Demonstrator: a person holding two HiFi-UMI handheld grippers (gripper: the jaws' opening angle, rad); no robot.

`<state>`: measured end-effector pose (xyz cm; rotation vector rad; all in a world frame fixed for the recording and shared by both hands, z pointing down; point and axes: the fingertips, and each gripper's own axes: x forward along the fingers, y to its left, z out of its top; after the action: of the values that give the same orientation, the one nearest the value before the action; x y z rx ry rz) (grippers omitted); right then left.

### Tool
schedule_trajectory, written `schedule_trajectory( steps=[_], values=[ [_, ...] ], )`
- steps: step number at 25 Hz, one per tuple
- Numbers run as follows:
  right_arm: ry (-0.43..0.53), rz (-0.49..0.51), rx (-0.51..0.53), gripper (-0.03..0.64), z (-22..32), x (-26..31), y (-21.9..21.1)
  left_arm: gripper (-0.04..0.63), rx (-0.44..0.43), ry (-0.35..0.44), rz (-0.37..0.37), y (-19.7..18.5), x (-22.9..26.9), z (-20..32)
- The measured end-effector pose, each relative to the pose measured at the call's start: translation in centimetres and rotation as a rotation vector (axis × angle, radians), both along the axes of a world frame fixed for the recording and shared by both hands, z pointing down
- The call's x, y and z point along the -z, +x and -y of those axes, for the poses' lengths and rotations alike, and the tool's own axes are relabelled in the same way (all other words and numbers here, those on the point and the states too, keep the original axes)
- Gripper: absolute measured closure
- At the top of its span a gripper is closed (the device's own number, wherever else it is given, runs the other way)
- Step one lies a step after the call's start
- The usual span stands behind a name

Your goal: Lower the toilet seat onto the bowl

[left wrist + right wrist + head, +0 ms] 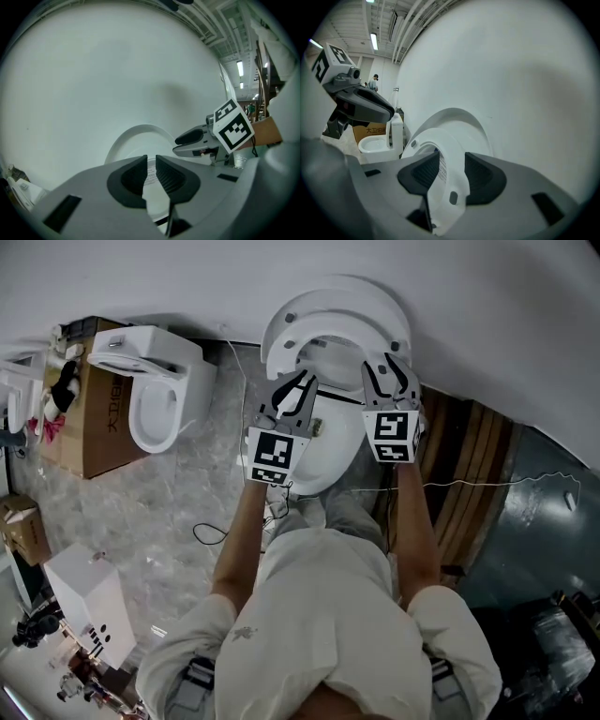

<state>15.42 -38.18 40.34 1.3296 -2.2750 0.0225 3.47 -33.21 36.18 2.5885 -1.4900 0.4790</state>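
Seat (281, 338) was up, upper centre of the head view, leaning back w/ the lid (349, 287) behind it against the wall; not yet lowered. Bowl (319, 488) sat just below, between the two grippers.

R gripper (394, 362) was at the seat's right edge. In its own view the jaws (452, 164) stood well apart w/ the seat rim (454, 154) running between them, and the pads didn't seem to press, so no real hold yet. L gripper (298, 382) was near the seat's lower-left edge. Its jaws (151, 161) were only a slit apart, w/ white seat seen through the gap and nothing gripped as far as I could tell.

Risks, as I judged them:
- Loose R jaws: if the seat got tipped fwd before the pads closed, it could fall free and slam on the bowl.
- L jaws looked too narrow to take the rim, so they might just push it, w/ the same result.
- The lid could follow the seat down if it was caught along.
- L gripper hung over the bowl and could get pinched under a dropping seat.
- A cable (211, 535) lay on the floor by the person's feet: trip/snag.

Containers: the bowl looked empty and white; water, couldn't tell. A 2nd toilet (155, 395) at upper left, seat up, also looked empty. A box (94, 427) stood behind it, contents hidden.
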Motion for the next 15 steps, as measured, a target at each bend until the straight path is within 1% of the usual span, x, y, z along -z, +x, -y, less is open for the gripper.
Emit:
schedule_trajectory(
  steps=[5,11,15],
  values=[
    [-0.022,-0.012,0.011,0.409,1.9,-1.3,0.1,0.526,0.012,-0.011,0.000,0.5,-0.7,0.8],
    [-0.067,-0.038,0.053,0.328,3.5,-3.1,-0.6,0.518,0.019,-0.023,0.002,1.0,-1.4,2.1],
    [-0.075,-0.065,0.071,0.282,4.2,-4.0,-1.0,0.514,0.020,-0.028,-0.001,1.5,-1.6,2.7]
  ],
)
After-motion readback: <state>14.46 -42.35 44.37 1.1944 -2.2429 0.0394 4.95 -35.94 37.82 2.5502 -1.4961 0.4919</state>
